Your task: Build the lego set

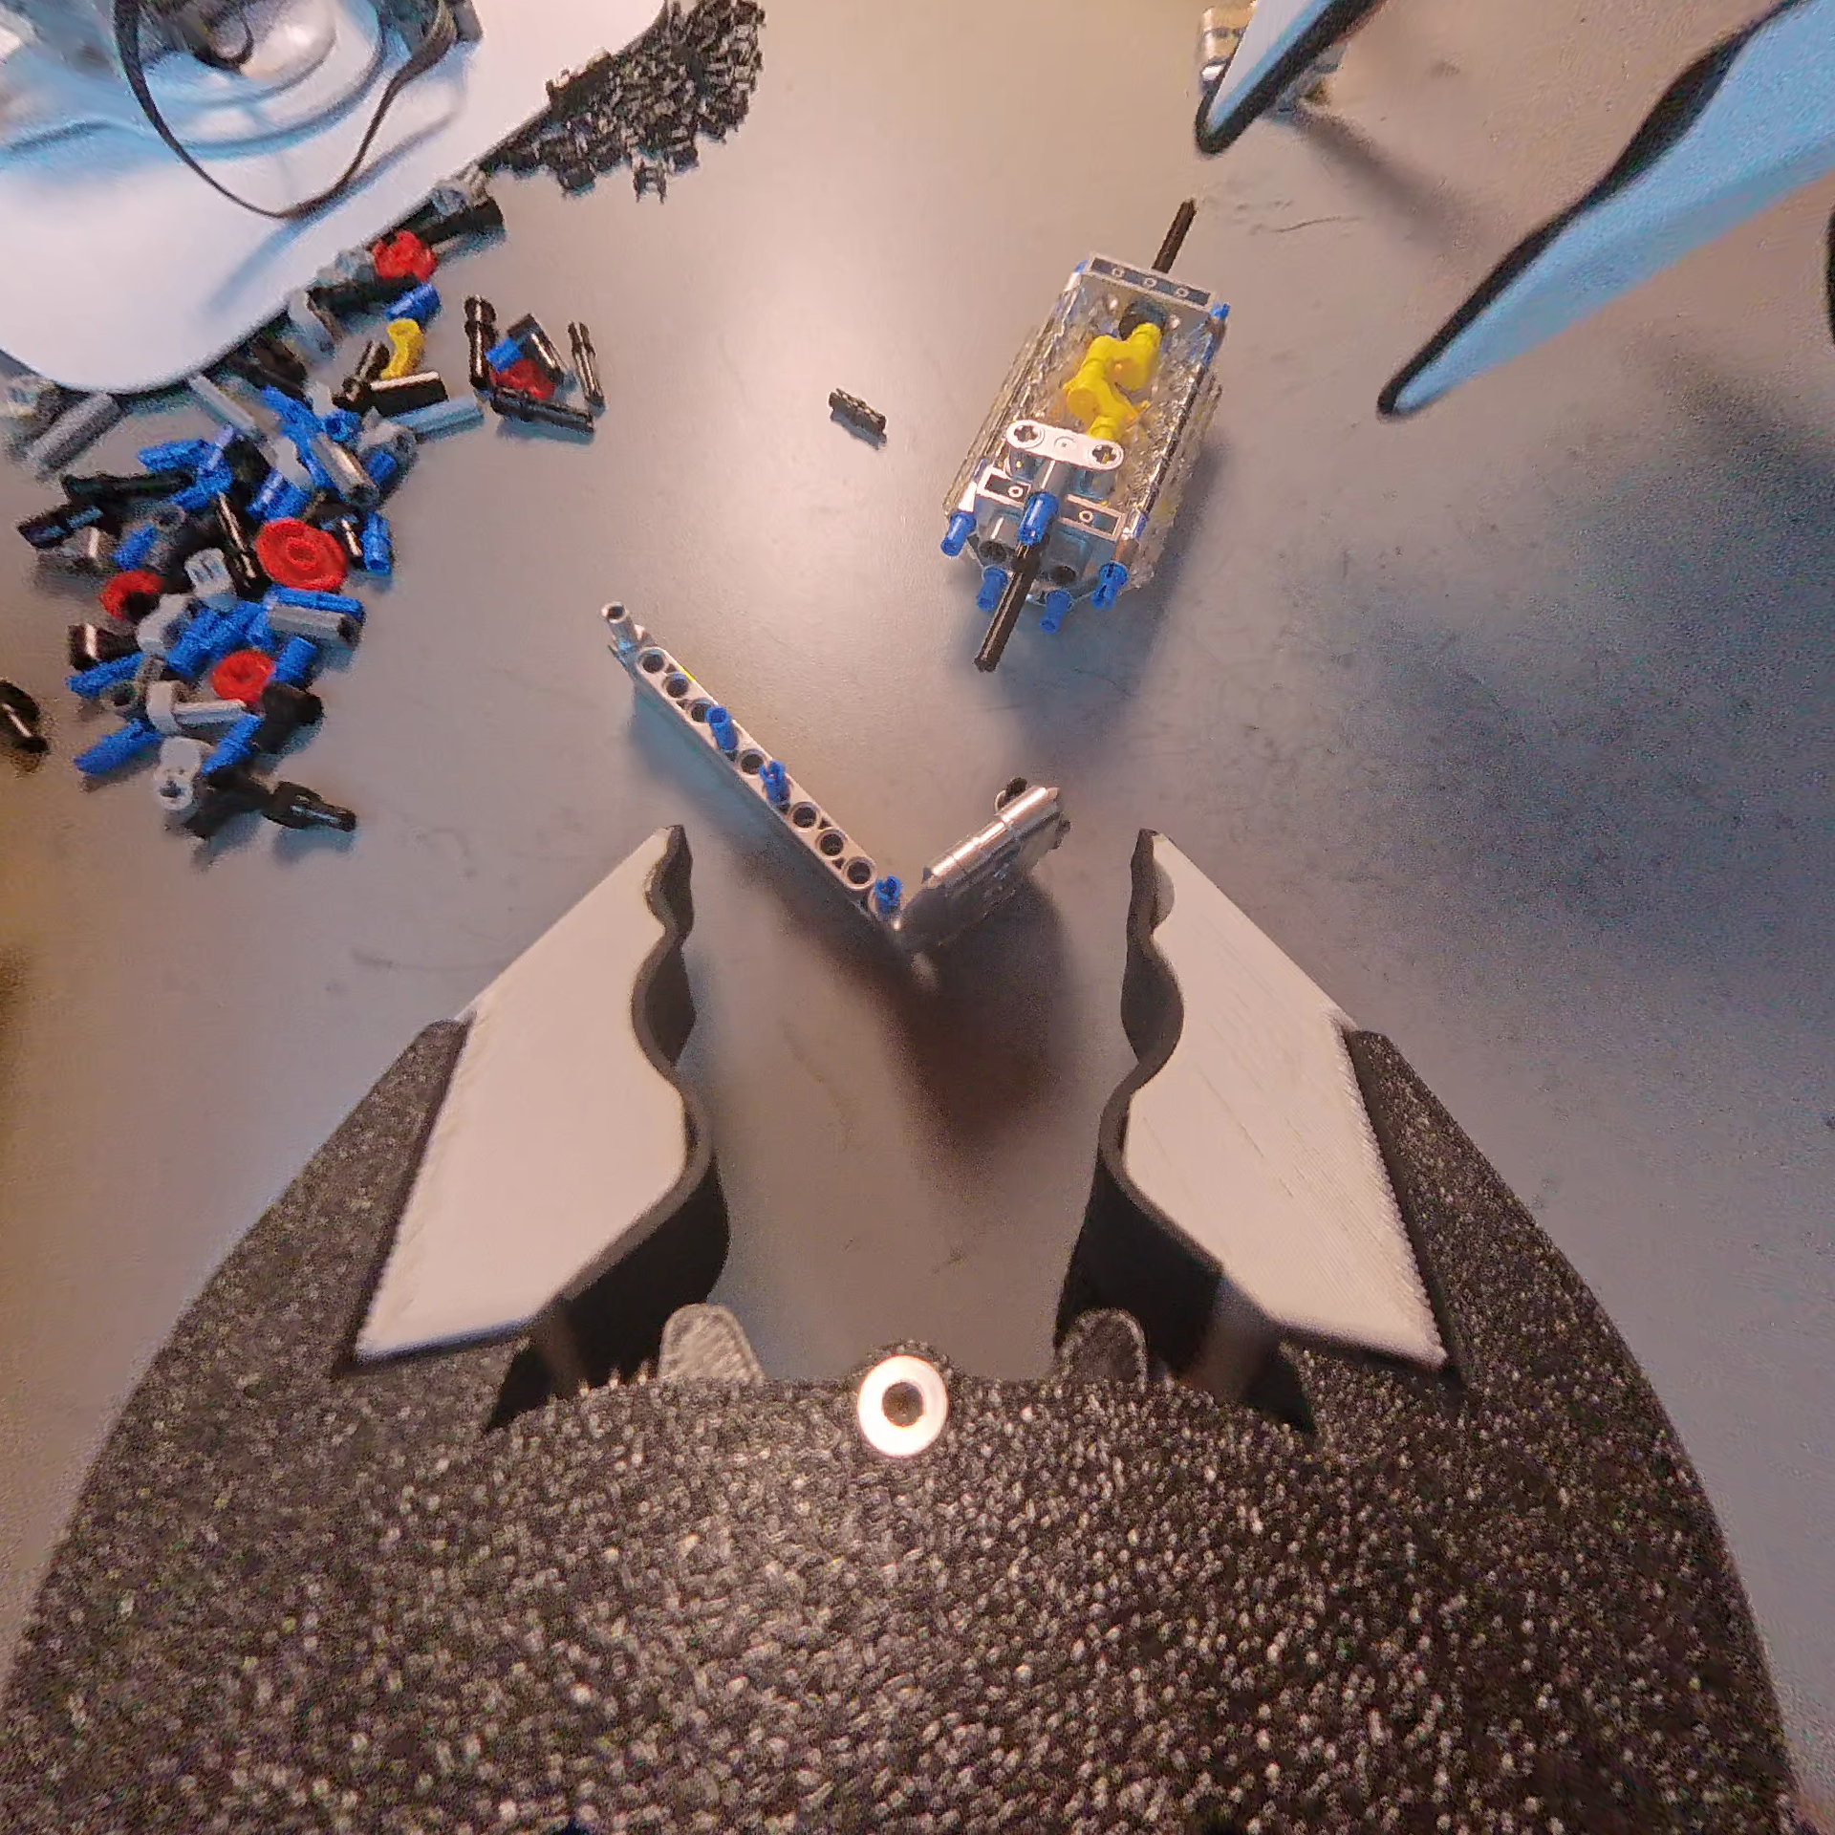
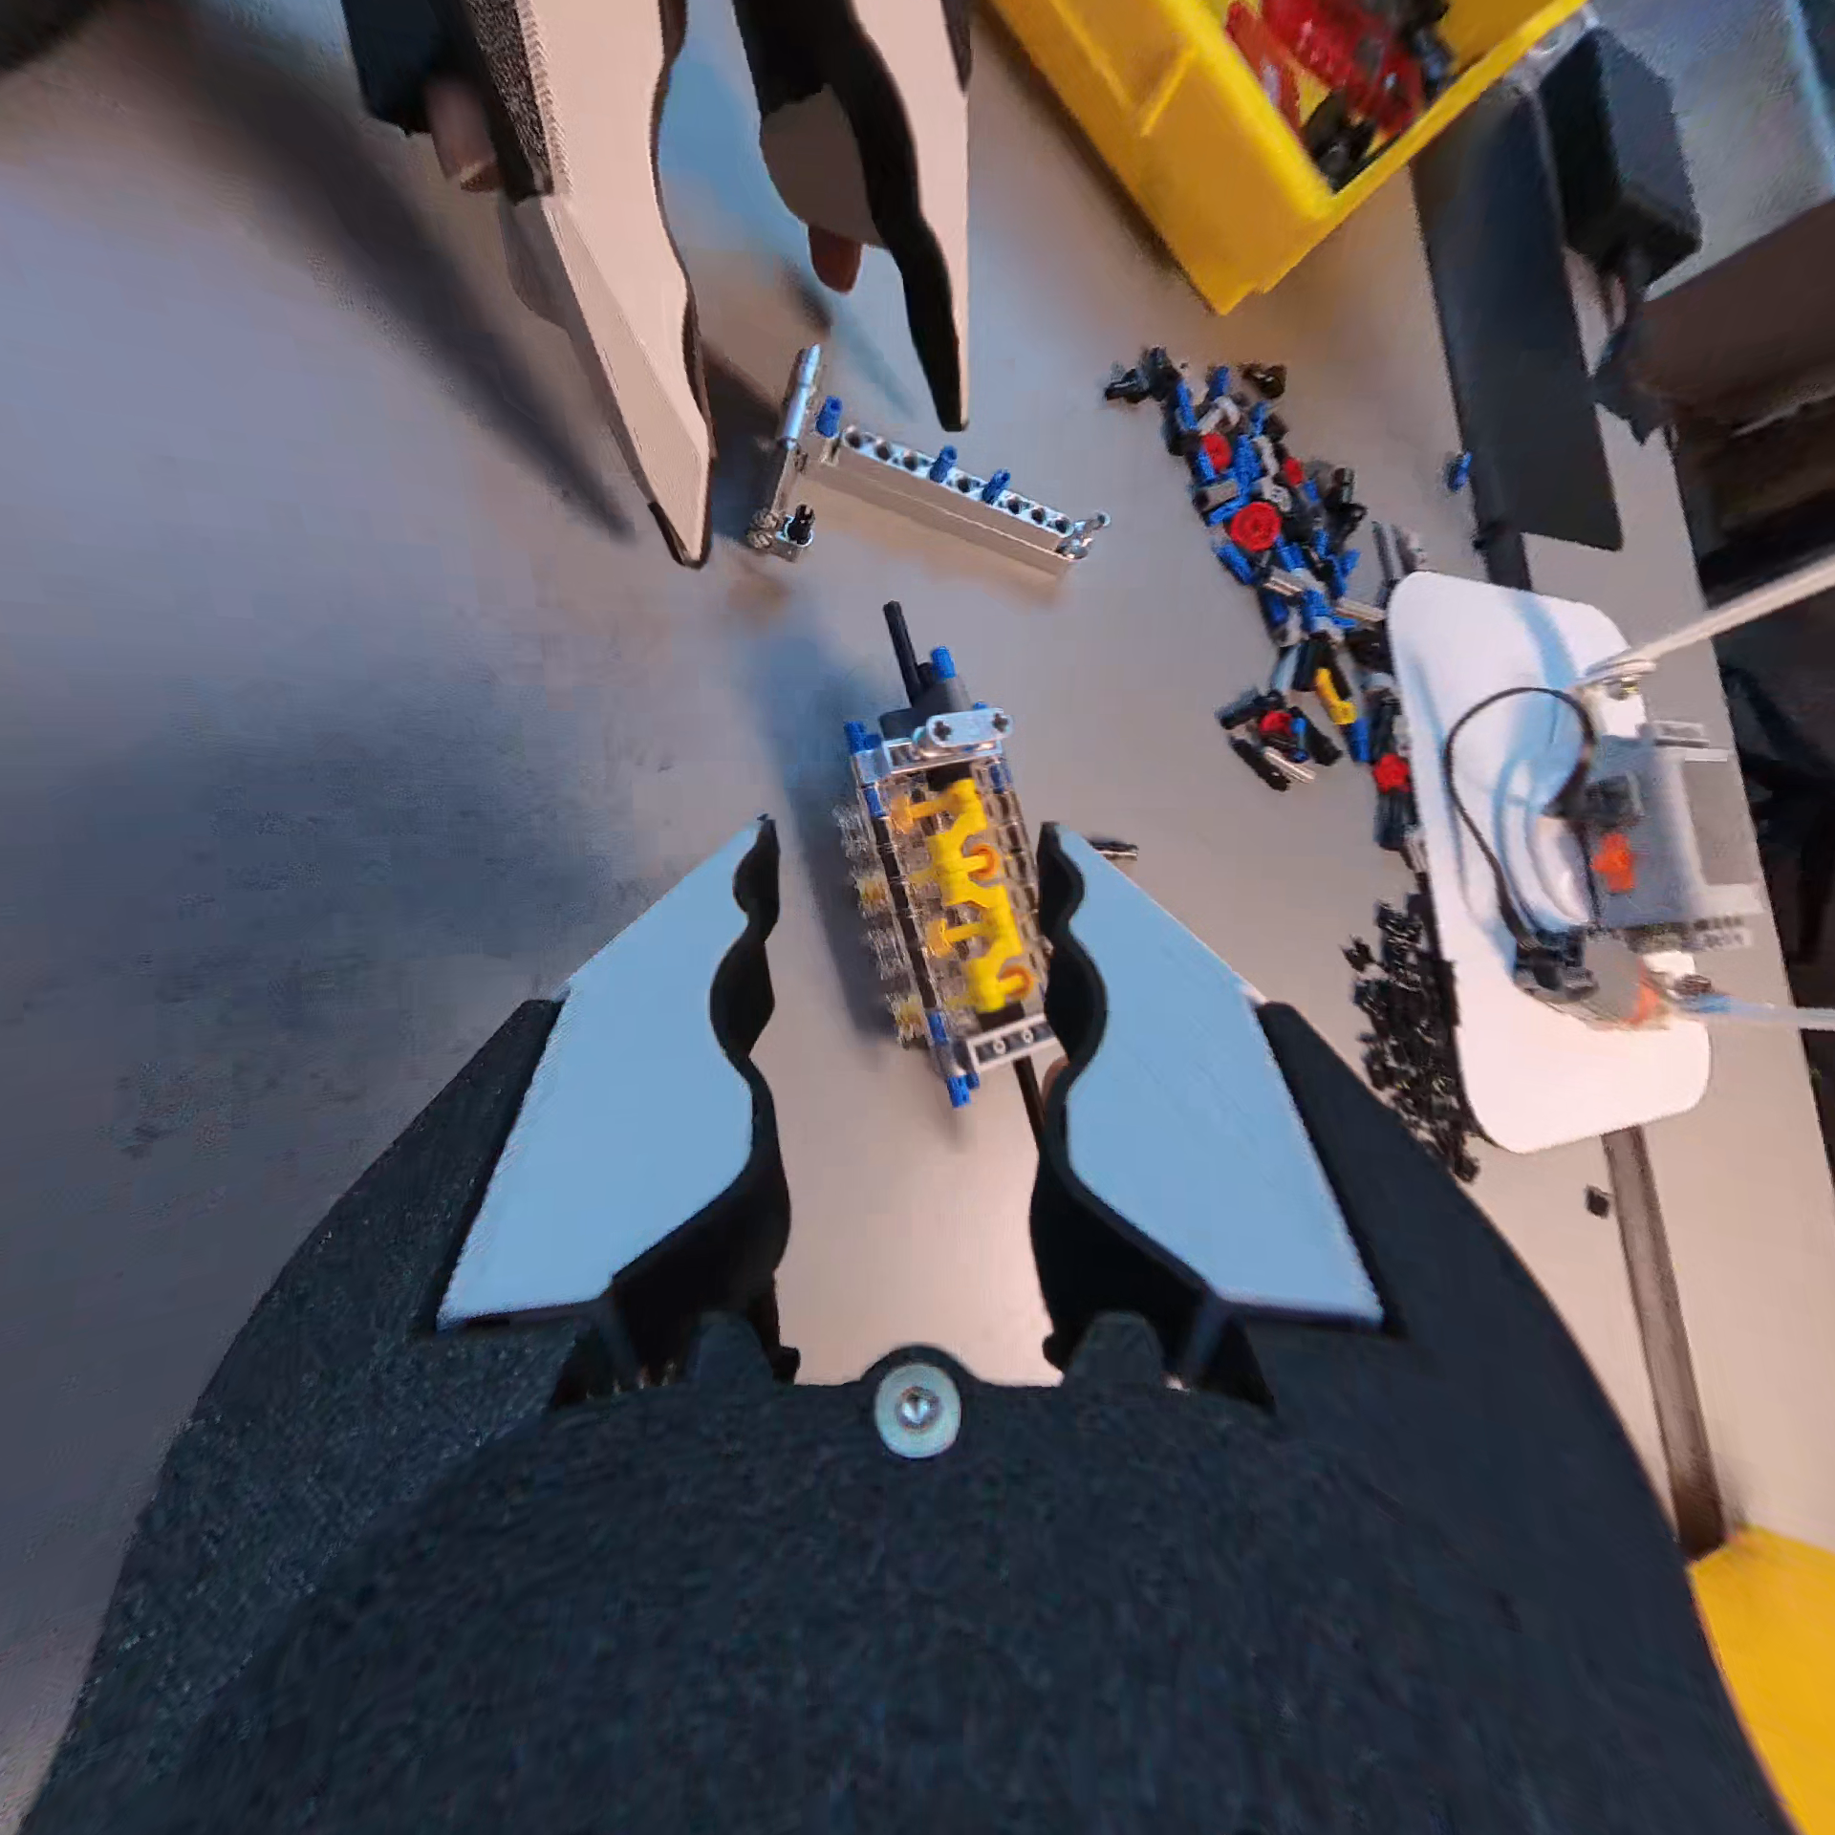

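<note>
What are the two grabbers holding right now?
Nothing. The left gripper is open above the grey beam, and the right gripper is open around the clear engine block without pinching it. Both lie on the table.

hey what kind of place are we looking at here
Probably a workshop or lab bench for building-brick models: a grey table with a loose pile of small blue, black and red parts, a half-built clear block with yellow parts, and a yellow parts bin.

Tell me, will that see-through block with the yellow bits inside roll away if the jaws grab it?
Probably not: the clear block looks boxy and lies flat on the table. Its blue pins might pop off.
</note>
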Motion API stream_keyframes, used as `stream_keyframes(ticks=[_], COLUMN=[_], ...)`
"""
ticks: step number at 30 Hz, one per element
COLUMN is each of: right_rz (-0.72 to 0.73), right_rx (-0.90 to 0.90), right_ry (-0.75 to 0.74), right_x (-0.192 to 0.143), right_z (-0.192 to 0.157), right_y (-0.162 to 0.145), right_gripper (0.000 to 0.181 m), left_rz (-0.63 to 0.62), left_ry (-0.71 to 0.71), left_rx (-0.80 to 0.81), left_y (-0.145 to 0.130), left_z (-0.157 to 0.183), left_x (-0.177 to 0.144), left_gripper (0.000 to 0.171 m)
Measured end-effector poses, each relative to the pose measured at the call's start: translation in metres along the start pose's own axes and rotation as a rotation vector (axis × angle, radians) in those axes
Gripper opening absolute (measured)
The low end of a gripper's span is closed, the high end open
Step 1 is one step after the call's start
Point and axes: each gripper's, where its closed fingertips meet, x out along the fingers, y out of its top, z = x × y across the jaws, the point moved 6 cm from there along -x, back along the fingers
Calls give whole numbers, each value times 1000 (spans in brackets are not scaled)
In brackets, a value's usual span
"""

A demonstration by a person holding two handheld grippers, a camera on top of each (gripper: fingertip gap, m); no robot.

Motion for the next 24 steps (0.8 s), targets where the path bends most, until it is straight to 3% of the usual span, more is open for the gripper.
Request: stream_keyframes(ticks=[3,8,9,13,15,17,18,20,24], right_rz=[-45,-6,-18,-74,-99,-98,-99,-122,-129], right_rx=[-6,64,75,75,79,72,72,50,48], right_ry=[28,77,106,203,243,250,260,267,266], right_x=[16,15,15,25,31,32,30,23,10], right_z=[0,17,19,24,23,22,19,13,-1], right_y=[-9,-19,-22,-34,-37,-39,-40,-43,-48], right_gripper=[69,71,72,71,63,54,54,54,54], left_rz=[-77,-59,-57,-55,-57,-48,-39,-21,-7], left_ry=[95,12,-9,-112,-139,-137,-128,-123,-162], left_rx=[-19,84,113,174,203,219,216,201,135], left_y=[-1,1,1,-3,-5,-6,-6,-4,3], left_z=[4,16,18,27,29,28,26,24,33], left_x=[14,14,13,9,7,4,3,0,-3], left_gripper=[91,46,43,41,39,19,22,46,61])
